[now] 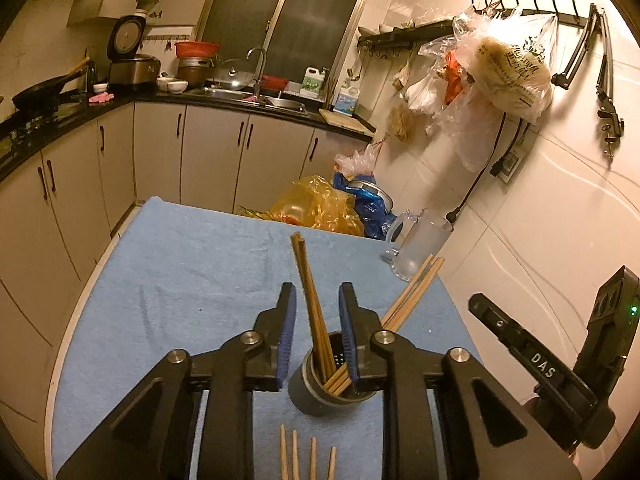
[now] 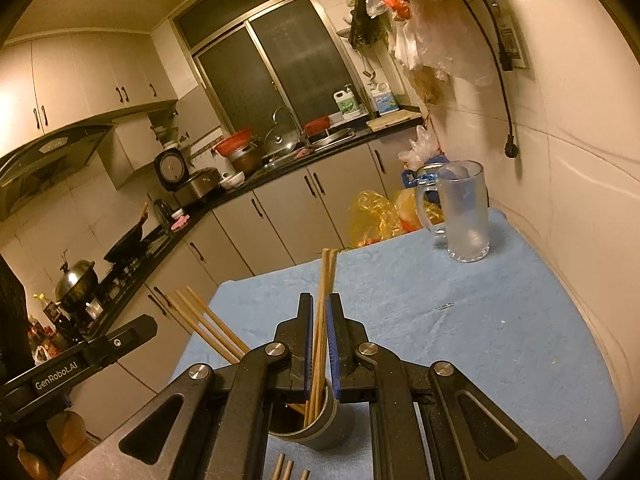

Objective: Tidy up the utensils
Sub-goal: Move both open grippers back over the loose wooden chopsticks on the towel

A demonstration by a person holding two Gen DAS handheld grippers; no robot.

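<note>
A grey cylindrical holder (image 1: 316, 396) (image 2: 332, 428) stands on the blue cloth (image 1: 180, 280) near the front edge. One bundle of wooden chopsticks (image 1: 310, 300) stands in it between the fingers of my left gripper (image 1: 318, 292), which is open, its blue pads clear of them. A second bundle (image 1: 412, 292) leans out to the right. In the right wrist view my right gripper (image 2: 320, 298) is shut on a bundle of chopsticks (image 2: 322, 320) whose lower ends sit in the holder. Several loose chopsticks (image 1: 308, 456) (image 2: 284, 468) lie on the cloth in front of the holder.
A frosted glass mug (image 1: 416, 244) (image 2: 464, 216) stands at the cloth's far right corner by the tiled wall. Plastic bags (image 1: 320, 208) lie on the floor beyond the table. Kitchen cabinets and a counter (image 1: 160, 96) run along the back and left.
</note>
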